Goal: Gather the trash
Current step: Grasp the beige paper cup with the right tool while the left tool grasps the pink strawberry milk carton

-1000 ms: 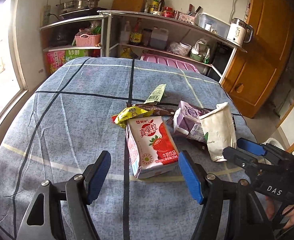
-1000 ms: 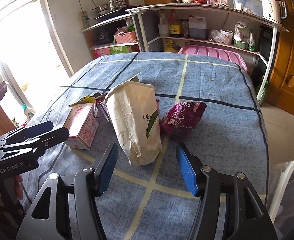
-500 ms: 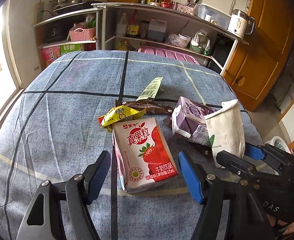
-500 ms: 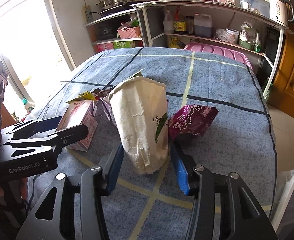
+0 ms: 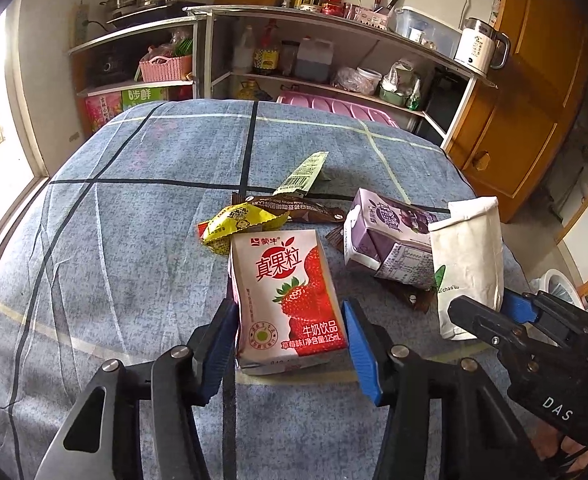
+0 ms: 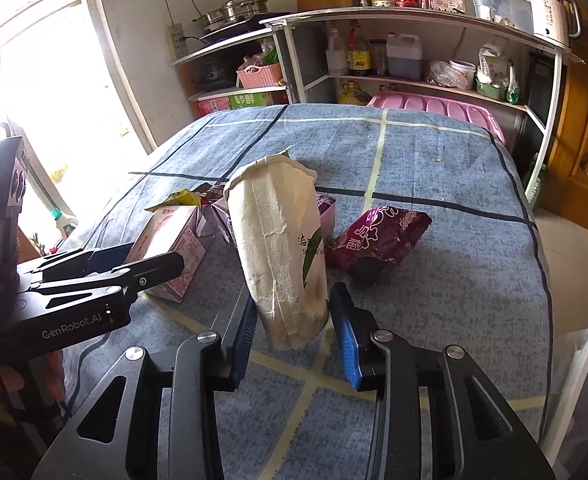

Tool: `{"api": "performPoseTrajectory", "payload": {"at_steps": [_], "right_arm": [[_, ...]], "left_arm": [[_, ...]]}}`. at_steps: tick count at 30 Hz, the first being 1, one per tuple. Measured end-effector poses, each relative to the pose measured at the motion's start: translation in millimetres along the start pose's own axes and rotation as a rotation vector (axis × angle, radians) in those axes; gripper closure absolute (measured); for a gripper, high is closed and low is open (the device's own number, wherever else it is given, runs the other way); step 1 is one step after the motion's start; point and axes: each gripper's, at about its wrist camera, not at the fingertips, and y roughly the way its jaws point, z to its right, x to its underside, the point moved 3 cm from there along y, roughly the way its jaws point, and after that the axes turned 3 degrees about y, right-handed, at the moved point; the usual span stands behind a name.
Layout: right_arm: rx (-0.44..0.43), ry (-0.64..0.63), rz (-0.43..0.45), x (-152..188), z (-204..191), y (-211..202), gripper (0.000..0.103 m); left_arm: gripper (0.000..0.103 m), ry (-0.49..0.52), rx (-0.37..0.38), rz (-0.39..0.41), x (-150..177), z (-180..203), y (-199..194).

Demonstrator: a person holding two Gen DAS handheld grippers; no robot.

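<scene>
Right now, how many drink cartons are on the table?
2. The strawberry carton lies between the closing jaws of the left gripper. The purple carton lies beside the paper cup. Others may be hidden.

home kitchen: shelves (image 6: 413,16) with oil bottles (image 6: 357,54), steamer pot (image 6: 238,10), kettle (image 6: 549,8).

Daylight is admitted from a window (image 6: 34,80) at the left of both views; it is blown out to white there, and glare is spread over the adjoining wall. The blue checked tablecloth (image 5: 134,220) is evenly and softly lit, with faint shadows cast to the right of the trash. Strong fisheye bending is seen in the shelving (image 5: 333,24). Corners are vignetted to black. Focus is held sharp throughout; no motion blur is noted.
</scene>
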Motion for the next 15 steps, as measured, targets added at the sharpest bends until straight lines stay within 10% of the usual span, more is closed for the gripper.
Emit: {"api": "performPoseTrajectory", "payload": {"at_steps": [15], "right_arm": [[0.003, 0.073, 0.052, 13, 13, -38, 0.066]], "left_arm": [[0.051, 0.043, 0.025, 0.05, 16, 20, -38]]}}
